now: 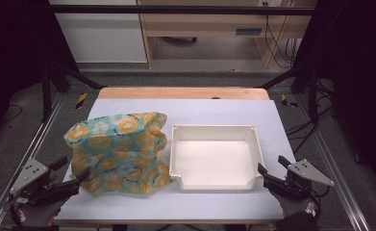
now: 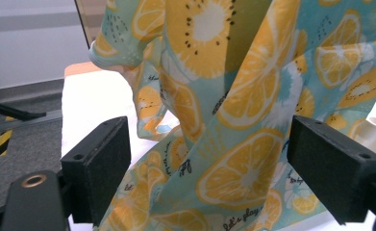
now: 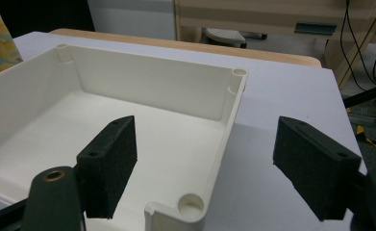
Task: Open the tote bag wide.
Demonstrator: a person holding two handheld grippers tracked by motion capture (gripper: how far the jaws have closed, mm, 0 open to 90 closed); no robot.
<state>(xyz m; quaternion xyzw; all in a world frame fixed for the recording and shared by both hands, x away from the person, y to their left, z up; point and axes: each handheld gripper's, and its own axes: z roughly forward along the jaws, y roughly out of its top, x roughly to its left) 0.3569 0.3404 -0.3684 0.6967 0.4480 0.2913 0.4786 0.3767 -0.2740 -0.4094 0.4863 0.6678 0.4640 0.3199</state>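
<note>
A crumpled teal cloth (image 1: 118, 153) printed with orange slices lies on the left half of the white table (image 1: 185, 108), its right edge against an empty white plastic tray (image 1: 216, 157). My left gripper (image 1: 70, 172) stands open at the cloth's near left corner; in the left gripper view the cloth (image 2: 233, 120) rises just ahead of the open jaws, with nothing between them. My right gripper (image 1: 273, 167) stands open at the tray's near right corner. In the right gripper view, its jaws straddle that corner of the tray (image 3: 224, 125) without touching it.
A wooden strip (image 1: 183, 93) edges the table's far side. Black frame legs (image 1: 56, 77) stand at both far corners, and metal rails run along both sides. Bare table surface lies behind the tray and cloth.
</note>
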